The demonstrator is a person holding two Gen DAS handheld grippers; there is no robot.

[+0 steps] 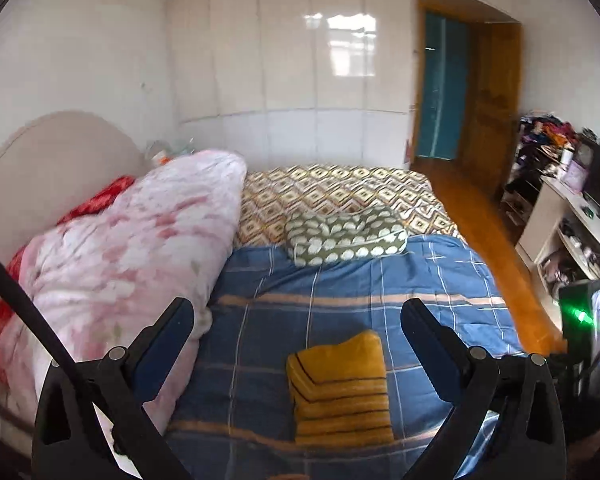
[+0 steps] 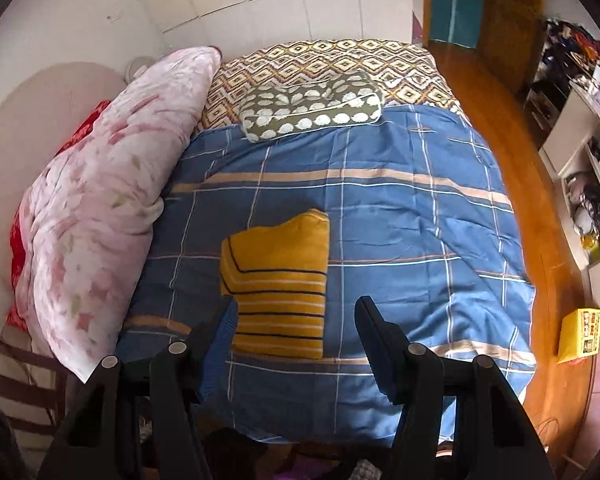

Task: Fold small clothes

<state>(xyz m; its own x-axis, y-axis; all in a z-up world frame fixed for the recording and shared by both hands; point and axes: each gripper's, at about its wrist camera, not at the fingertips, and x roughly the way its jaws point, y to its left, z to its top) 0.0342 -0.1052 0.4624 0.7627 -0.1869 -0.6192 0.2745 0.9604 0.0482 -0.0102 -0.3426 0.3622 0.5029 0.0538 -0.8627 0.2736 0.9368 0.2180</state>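
A folded mustard-yellow garment with dark stripes (image 1: 340, 390) (image 2: 278, 280) lies on the blue checked bedspread (image 1: 432, 280) (image 2: 400, 208), near the bed's front edge. My left gripper (image 1: 298, 312) is open and hangs well above the bed, with nothing between its fingers. My right gripper (image 2: 296, 310) is also open and empty, held high over the front edge, and the folded garment shows in the gap between its jaws far below.
A rolled pink floral quilt (image 1: 116, 256) (image 2: 100, 184) lies along the left of the bed. A green spotted pillow (image 1: 344, 236) (image 2: 312, 108) sits farther back on a patterned sheet. Wooden floor (image 2: 512, 184), white shelving (image 2: 588, 184) and a yellow box (image 2: 580, 334) stand to the right.
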